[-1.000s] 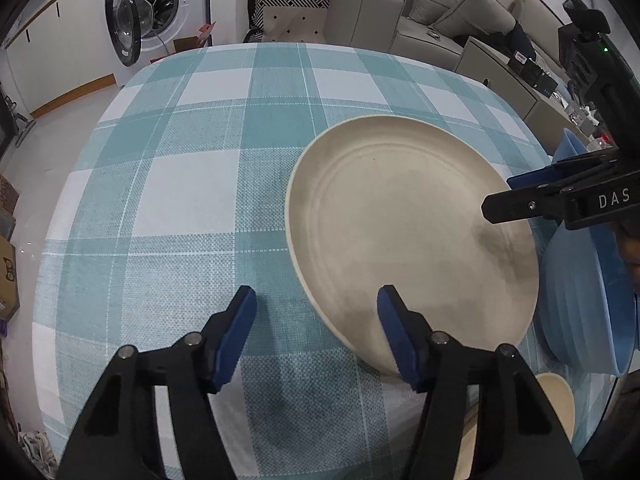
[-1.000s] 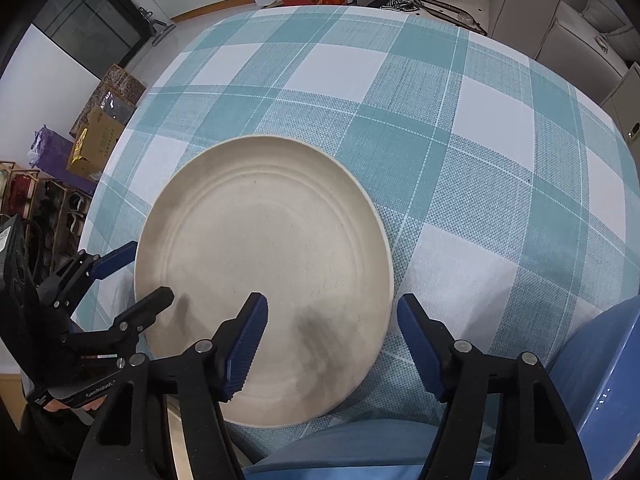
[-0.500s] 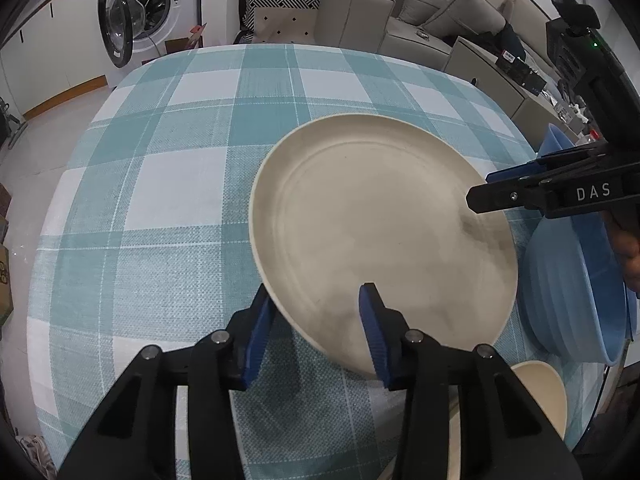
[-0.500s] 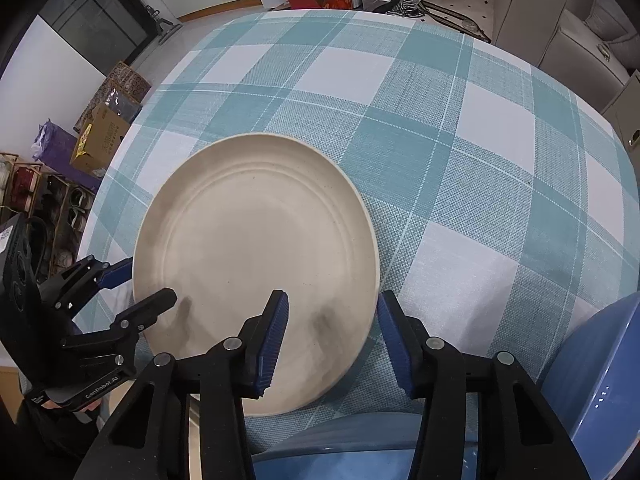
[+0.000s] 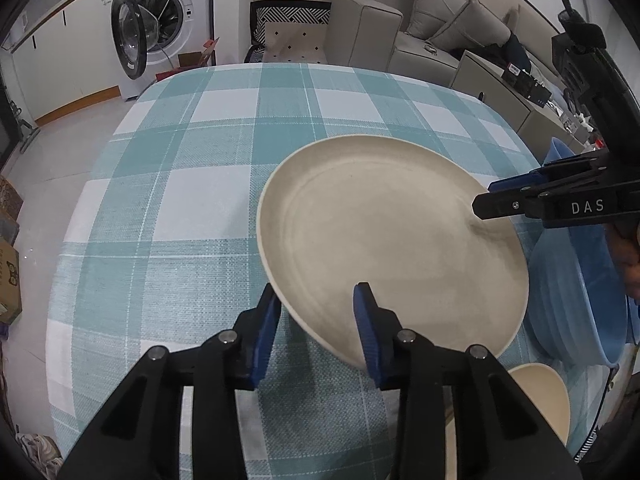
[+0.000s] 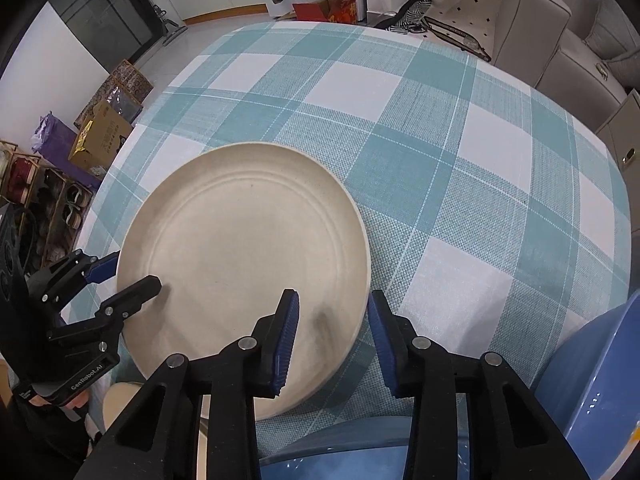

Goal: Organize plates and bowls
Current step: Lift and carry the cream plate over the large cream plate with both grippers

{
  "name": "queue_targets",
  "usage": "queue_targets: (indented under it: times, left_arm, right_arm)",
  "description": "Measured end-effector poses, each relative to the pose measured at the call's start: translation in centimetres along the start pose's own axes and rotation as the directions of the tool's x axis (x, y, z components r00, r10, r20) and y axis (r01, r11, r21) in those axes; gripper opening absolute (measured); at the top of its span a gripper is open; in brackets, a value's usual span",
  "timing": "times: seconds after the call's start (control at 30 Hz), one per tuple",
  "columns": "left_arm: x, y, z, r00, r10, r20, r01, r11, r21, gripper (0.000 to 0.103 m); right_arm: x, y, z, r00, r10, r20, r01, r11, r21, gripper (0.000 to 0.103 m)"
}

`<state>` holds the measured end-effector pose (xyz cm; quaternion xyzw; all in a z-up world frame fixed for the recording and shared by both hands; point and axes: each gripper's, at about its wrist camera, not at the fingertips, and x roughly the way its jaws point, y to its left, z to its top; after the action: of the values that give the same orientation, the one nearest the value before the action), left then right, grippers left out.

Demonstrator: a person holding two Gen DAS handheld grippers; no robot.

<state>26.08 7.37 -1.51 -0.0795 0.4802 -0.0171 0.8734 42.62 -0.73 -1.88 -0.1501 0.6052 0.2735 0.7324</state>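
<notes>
Checked tablecloth, both grippers straddling plate rim

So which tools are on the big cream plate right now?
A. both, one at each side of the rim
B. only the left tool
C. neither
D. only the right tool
A: the left tool straddles the near rim of the cream plate, and the right tool straddles the opposite edge; whether either is fully clamped cannot be told.
</notes>
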Motion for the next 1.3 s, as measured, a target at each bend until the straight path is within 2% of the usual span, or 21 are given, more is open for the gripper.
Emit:
queue_targets:
  times: [0.33,0.53,0.7,1.3]
  left_arm:
    - [-1.4,0.6,-0.1,0.999,0.014,0.052,-0.014,1.000,-0.018,0.036]
    - [-2.6,0.7,-0.2,0.995,0.033,0.091,-0.031,0.999,-0.023,0.036]
    - [-3.8,0.7,-0.4,0.992,0.043,0.120,-0.041,0.999,-0.021,0.036]
    - [-8.3,-1.3,-1.5,0.976,0.046,0.213,-0.050,0.999,0.013,0.036]
  right_arm:
    - [-1.1,0.9,-0.6,0.999,-0.005,0.045,0.006,0.999,-0.034,0.030]
    - [-2.9,1.8,-1.3,0.993,-0.009,0.119,0.016,0.998,-0.065,0.027]
    - [-4.7,2.5,-2.2,0.985,-0.005,0.175,0.020,0.996,-0.083,0.027]
    - [-10.3,3.9,-6.7,0.956,-0.012,0.294,0.039,0.996,-0.085,0.027]
